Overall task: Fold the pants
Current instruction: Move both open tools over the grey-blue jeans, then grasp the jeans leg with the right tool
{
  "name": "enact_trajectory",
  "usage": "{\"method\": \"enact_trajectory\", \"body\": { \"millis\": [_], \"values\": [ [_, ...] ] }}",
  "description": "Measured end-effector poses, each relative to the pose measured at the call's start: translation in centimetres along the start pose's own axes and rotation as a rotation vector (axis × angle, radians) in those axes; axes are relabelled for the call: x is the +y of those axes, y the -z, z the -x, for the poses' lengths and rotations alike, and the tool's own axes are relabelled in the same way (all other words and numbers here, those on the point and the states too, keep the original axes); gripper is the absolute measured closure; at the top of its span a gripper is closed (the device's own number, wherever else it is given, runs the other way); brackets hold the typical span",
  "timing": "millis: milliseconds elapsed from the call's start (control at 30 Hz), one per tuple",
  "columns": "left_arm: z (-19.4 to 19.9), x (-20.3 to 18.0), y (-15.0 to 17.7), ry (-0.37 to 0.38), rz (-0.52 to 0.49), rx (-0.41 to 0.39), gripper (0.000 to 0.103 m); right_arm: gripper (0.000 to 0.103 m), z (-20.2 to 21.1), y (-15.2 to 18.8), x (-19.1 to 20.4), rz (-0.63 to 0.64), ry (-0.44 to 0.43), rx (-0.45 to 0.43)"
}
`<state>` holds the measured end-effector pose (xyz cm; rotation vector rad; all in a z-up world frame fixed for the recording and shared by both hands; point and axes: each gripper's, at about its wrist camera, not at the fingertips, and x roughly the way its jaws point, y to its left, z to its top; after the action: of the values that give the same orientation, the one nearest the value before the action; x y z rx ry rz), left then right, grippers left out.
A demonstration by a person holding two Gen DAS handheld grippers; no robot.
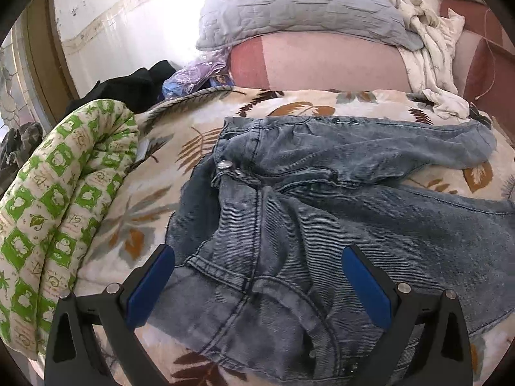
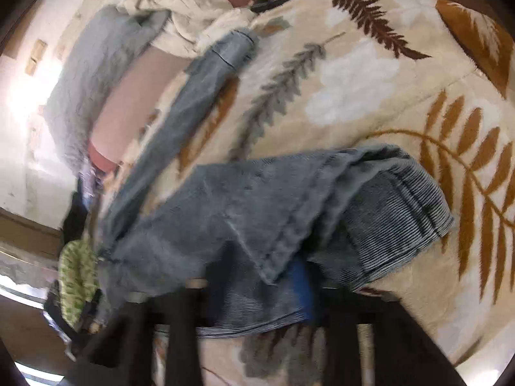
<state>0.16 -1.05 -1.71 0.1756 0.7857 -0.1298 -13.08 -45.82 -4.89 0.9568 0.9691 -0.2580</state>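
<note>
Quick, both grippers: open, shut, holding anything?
Left gripper: open, empty, over the jeans.
Right gripper: shut on a jeans leg; view is blurred.

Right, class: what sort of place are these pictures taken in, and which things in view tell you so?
Most likely a bedroom, on a bed. The jeans lie on a leaf-patterned blanket; a grey pillow sits at the far end, and a rolled green-and-white quilt lies alongside.

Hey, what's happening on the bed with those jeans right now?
A person with two handheld grippers is folding blue jeans on a leaf-print blanket. The left gripper is open, poised above the waistband area. The right gripper appears clamped on a pant leg, and that view is motion-blurred. The jeans lie rumpled, not folded.
</note>
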Motion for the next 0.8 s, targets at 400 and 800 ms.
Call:
{"method": "enact_trajectory", "body": {
  "millis": [400,800],
  "values": [
    [-1.6,0.1,-0.3,-0.025,0.008,0.023,0.000,0.092,0.6,-7.5,2.7,0.051,0.014,-0.172],
    [-1.7,3.3,-1.9,-0.048,0.071,-0.006,0.000,0.067,1.6,-14.8,-2.2,-0.191,0.053,-0.354]
  ]
}}
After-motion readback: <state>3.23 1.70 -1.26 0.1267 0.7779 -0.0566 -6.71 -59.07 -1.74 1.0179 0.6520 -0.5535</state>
